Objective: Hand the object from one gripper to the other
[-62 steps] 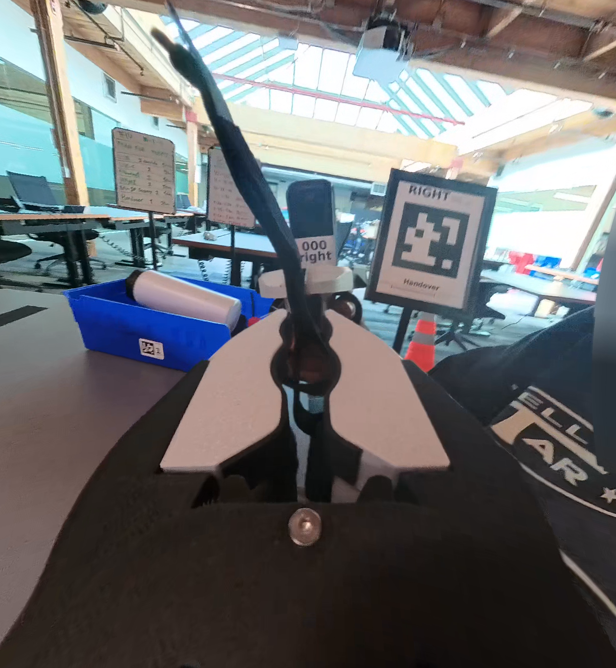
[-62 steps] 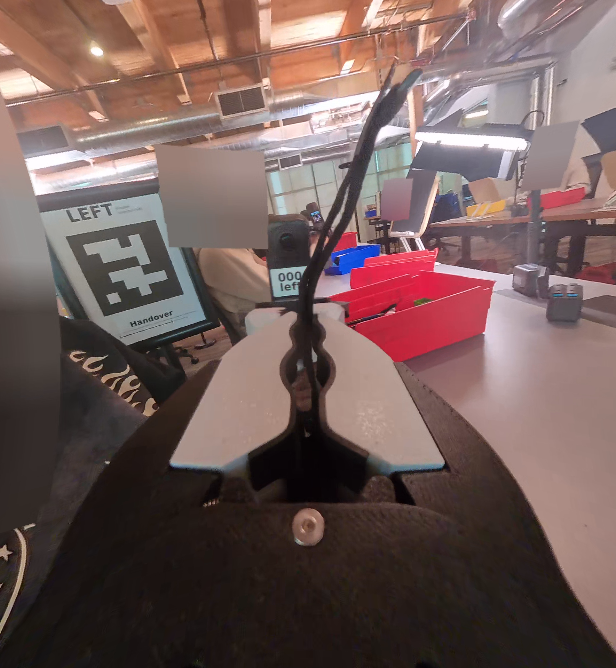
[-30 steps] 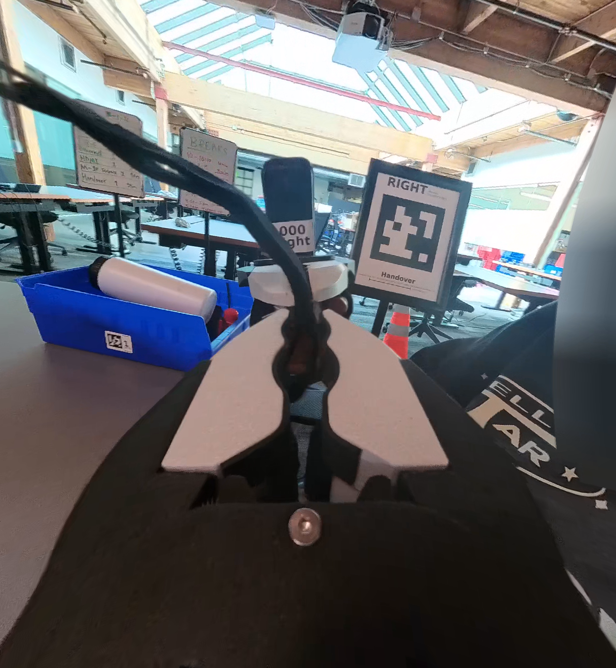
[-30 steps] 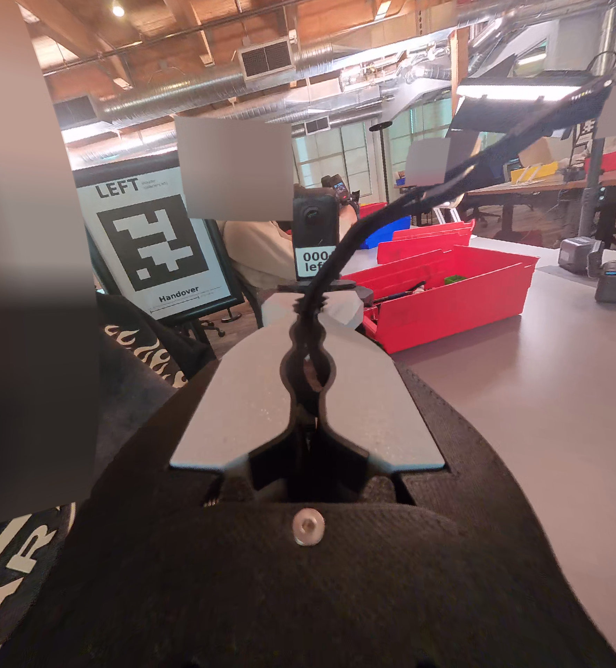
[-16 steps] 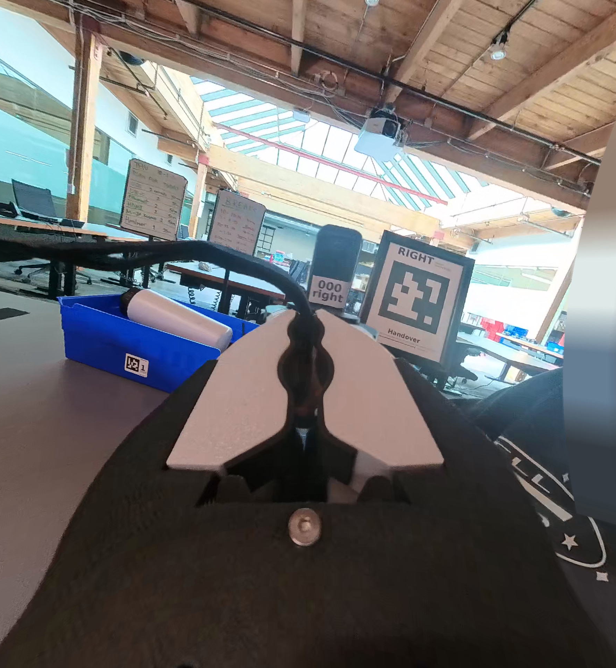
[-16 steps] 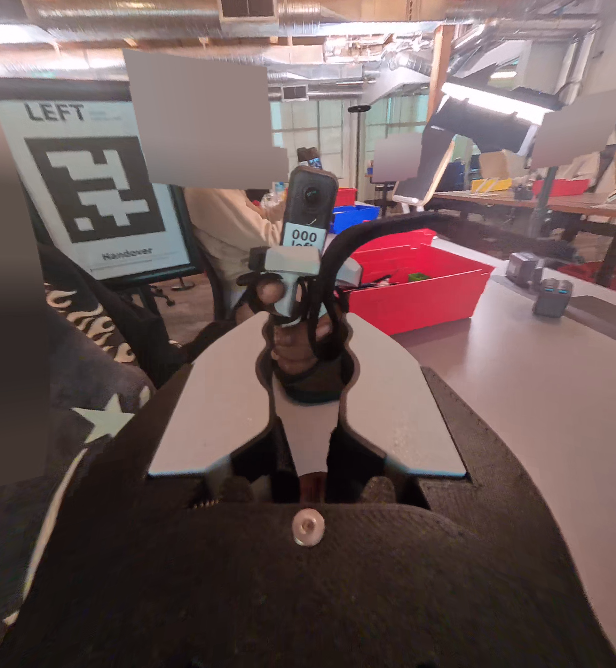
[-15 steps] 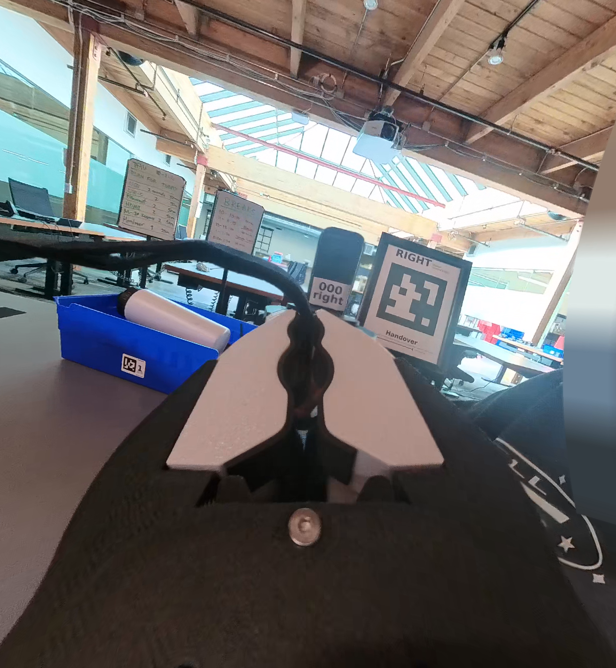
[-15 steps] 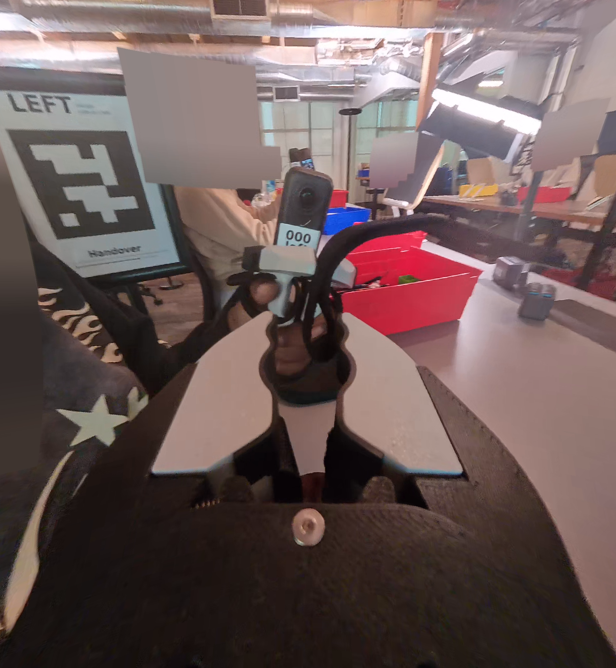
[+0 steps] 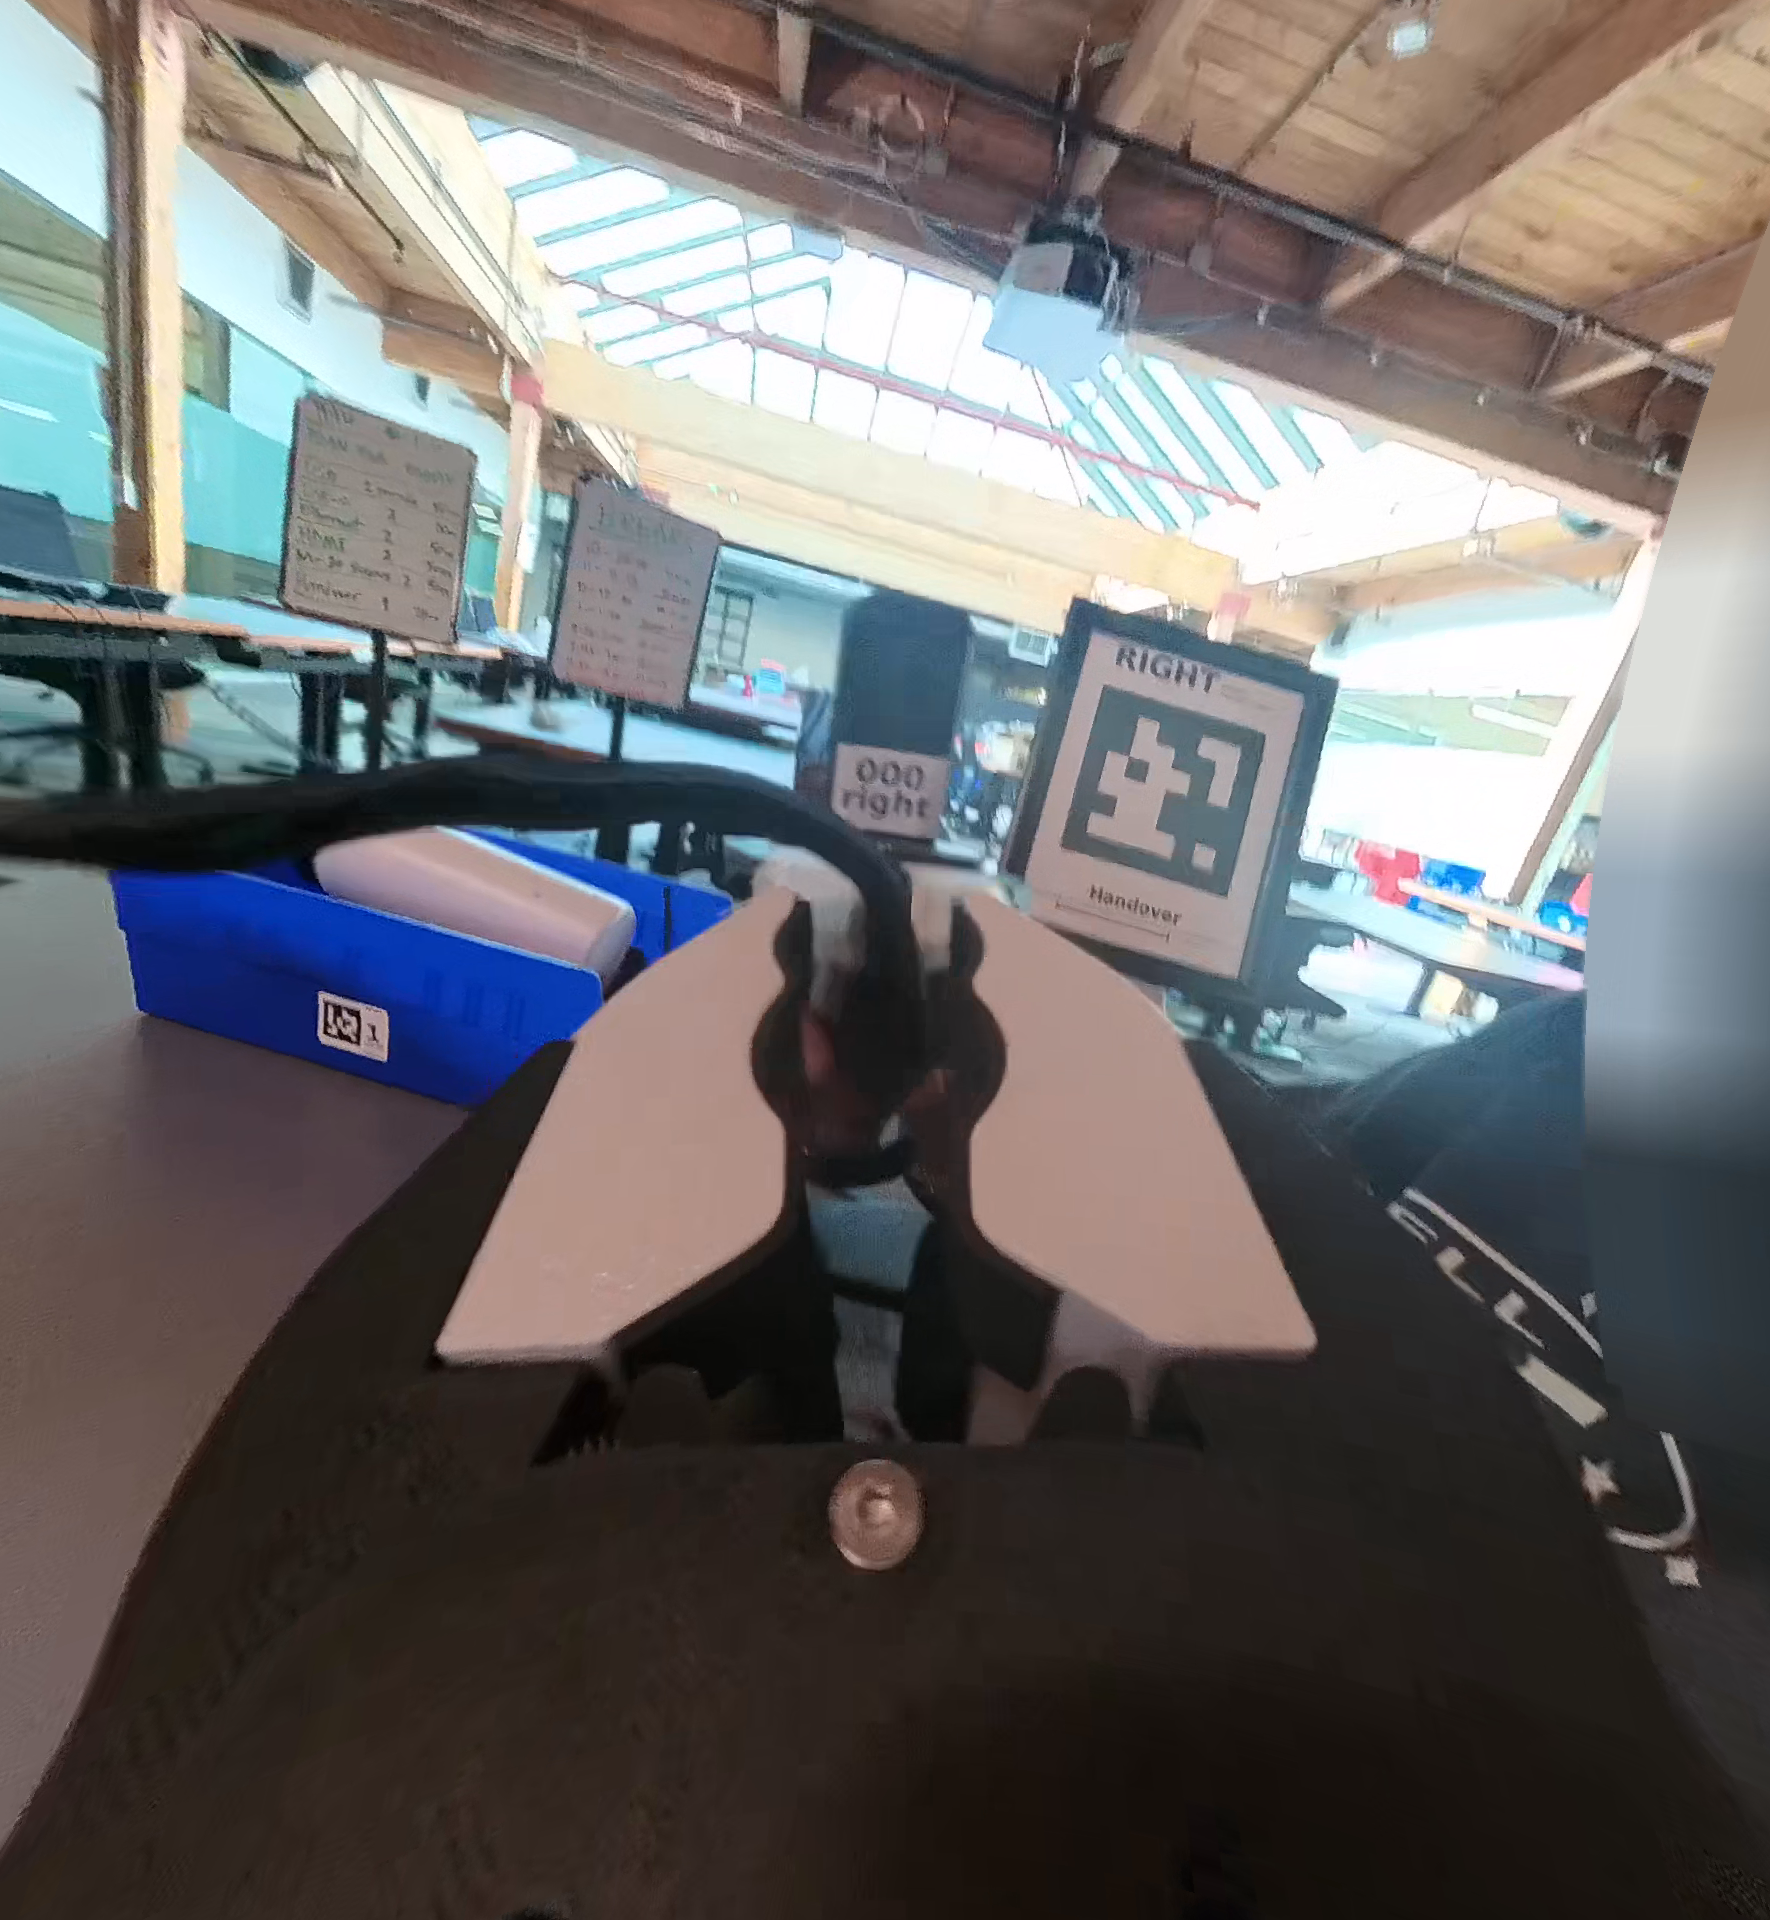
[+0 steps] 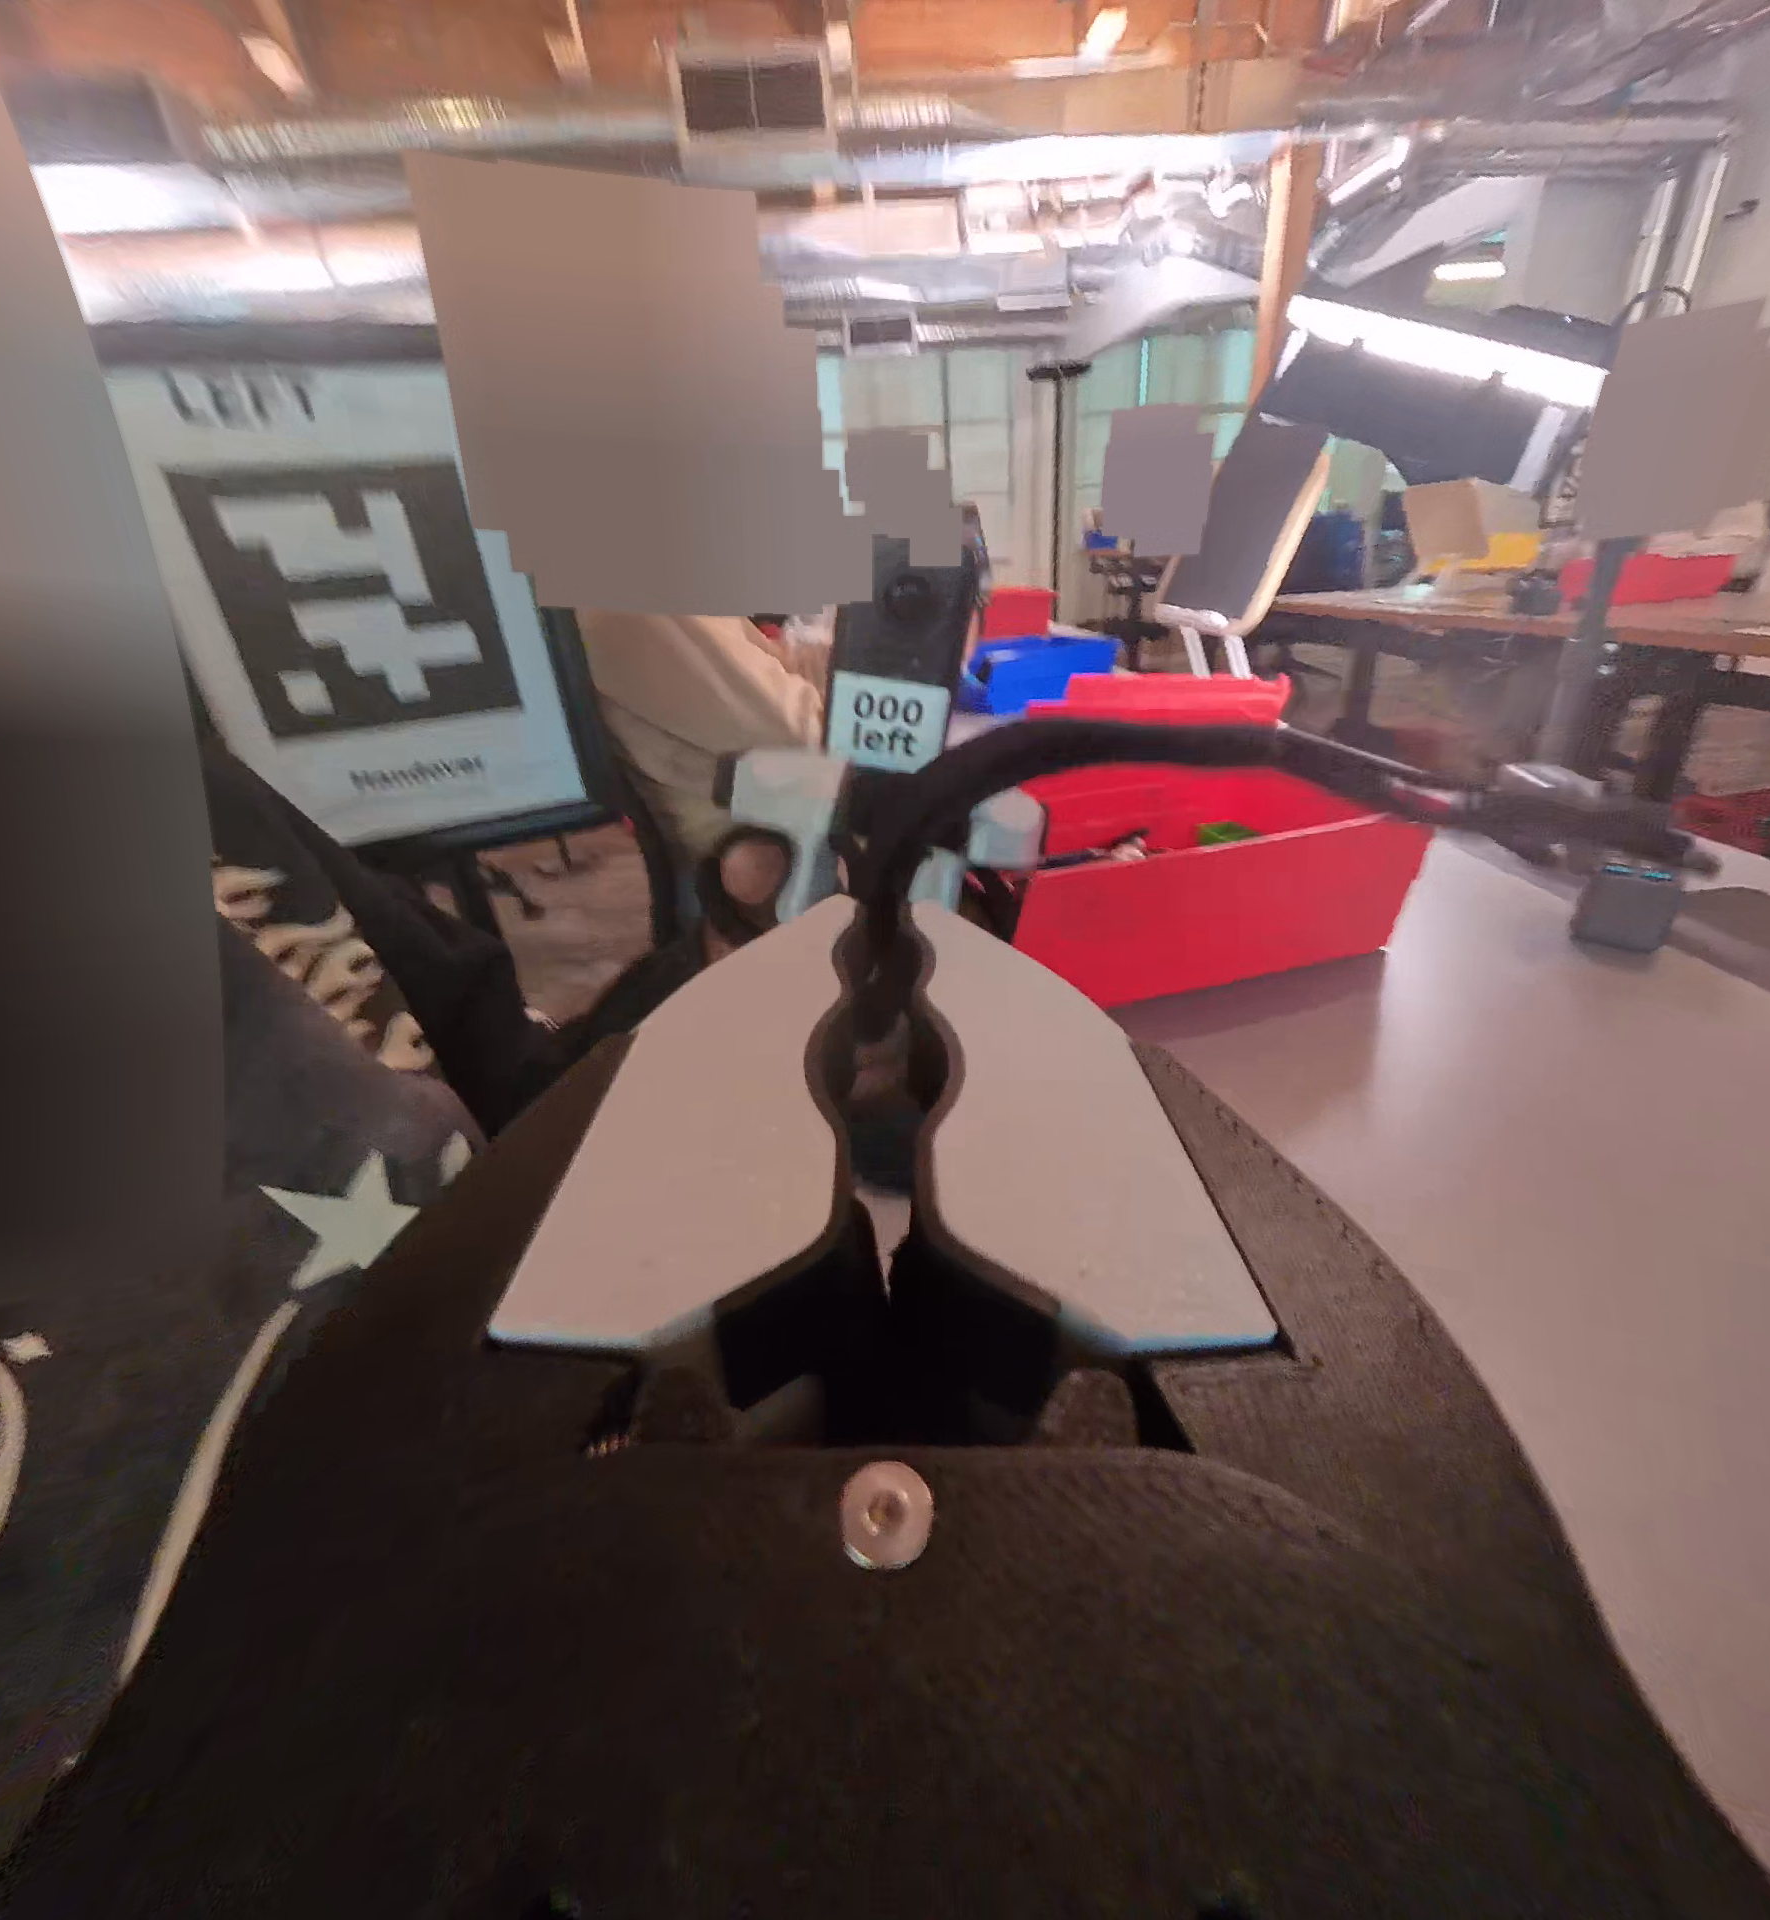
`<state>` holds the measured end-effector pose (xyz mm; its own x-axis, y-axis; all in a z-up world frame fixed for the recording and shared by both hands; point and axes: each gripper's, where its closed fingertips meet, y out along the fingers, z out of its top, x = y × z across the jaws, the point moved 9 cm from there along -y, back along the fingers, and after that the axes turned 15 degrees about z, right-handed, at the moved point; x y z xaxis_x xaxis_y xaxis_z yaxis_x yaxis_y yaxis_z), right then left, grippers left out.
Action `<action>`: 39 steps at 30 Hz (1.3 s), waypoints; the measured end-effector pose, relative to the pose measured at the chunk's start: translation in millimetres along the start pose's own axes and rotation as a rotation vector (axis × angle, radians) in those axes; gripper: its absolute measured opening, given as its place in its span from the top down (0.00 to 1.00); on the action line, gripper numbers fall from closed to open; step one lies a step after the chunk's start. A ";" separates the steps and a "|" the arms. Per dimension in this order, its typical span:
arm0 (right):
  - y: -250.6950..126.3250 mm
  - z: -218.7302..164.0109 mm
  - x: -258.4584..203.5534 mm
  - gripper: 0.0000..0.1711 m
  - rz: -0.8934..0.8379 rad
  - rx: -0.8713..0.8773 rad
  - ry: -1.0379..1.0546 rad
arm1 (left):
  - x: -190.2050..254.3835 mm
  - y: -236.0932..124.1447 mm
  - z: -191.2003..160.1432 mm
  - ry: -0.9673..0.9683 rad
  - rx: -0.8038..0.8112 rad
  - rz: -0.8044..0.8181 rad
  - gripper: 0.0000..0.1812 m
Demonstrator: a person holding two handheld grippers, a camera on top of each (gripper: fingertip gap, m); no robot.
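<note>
The object is a long black cord [image 9: 341,810]. In the left wrist view it runs from the left side into the gap between my left gripper's [image 9: 881,914] grey fingers, which stand apart around it. In the right wrist view my right gripper [image 10: 881,920] is shut on the cord [image 10: 1172,743], which arches up from the fingertips and trails off to the right. The two grippers face each other tip to tip. The left gripper [image 10: 896,831] shows just beyond the right one, with its fingers spread.
A blue bin [image 9: 341,977] holding a white bottle [image 9: 465,894] sits on the grey table [image 9: 81,1195]. A red bin [image 10: 1224,914] and a small grey device [image 10: 1629,904] sit on the table in the right wrist view. Marker boards [image 9: 1161,800] [image 10: 341,603] stand behind each gripper. The tips of both grippers are at nearly the same place.
My right gripper, open around the cord half a second ago, has shut on it. My left gripper, shut on the cord before, has opened. The cord's free end has dropped lower.
</note>
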<state>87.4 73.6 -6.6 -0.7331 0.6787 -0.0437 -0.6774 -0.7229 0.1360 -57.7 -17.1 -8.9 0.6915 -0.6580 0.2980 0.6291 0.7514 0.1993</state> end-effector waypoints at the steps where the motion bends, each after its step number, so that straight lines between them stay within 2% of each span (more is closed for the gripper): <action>1: -2.1 1.6 0.3 0.97 0.025 0.042 0.023 | 0.6 0.5 -0.7 0.005 -0.031 -0.012 0.84; 8: -4.8 4.5 -0.5 0.97 0.056 0.103 0.064 | 3.6 4.8 -6.7 0.011 -0.058 -0.049 0.96; 11: -4.4 4.9 -1.3 0.96 0.032 0.092 0.029 | 2.8 3.8 -5.3 0.007 -0.047 -0.034 0.97; 12: -4.7 5.1 -2.1 0.93 0.034 0.085 0.003 | 2.5 2.9 -4.1 -0.011 -0.032 -0.036 0.97; 13: -5.0 6.3 -3.9 0.86 0.038 0.075 -0.048 | 1.7 1.6 -2.5 -0.040 -0.017 -0.039 0.97; 14: -5.2 8.0 -6.6 0.80 0.021 0.053 -0.143 | 0.3 0.2 -1.0 -0.072 -0.007 -0.039 0.97; 16: -5.2 9.2 -15.7 0.75 -0.124 -0.054 -0.503 | -3.2 -2.2 0.5 -0.132 0.007 -0.035 0.97; 20: 6.5 -6.0 -44.9 0.82 -0.410 -0.414 -1.344 | -7.5 -1.3 -1.7 -0.214 -0.002 -0.053 0.97; 23: 16.9 -18.0 -46.2 0.82 -0.505 -0.632 -1.591 | -6.7 1.6 -4.6 -0.251 -0.016 -0.083 0.97; 26: 19.5 -22.5 -44.6 0.83 -0.565 -0.667 -1.707 | -4.7 3.9 -6.3 -0.260 -0.035 -0.100 0.97; 29: 21.5 -24.1 -43.7 0.85 -0.587 -0.700 -1.756 | -2.9 6.3 -8.4 -0.267 -0.050 -0.123 0.97; 32: 21.0 -23.6 -41.6 0.93 -0.596 -0.713 -1.738 | -3.4 7.6 -9.3 -0.259 -0.049 -0.119 0.97; 36: 17.6 -11.9 -41.3 0.96 -0.497 -0.606 -1.439 | -3.5 2.8 -2.5 -0.123 -0.042 -0.070 0.89; 39: 11.4 2.4 -40.1 0.97 -0.422 -0.497 -1.131 | -0.2 -10.0 7.0 0.190 0.022 0.048 0.87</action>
<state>109.2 38.4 -0.9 -0.1678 0.4201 0.8918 -0.9696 -0.2339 -0.0723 -66.5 -24.1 -4.4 0.7767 -0.6170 0.1265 0.5869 0.7819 0.2101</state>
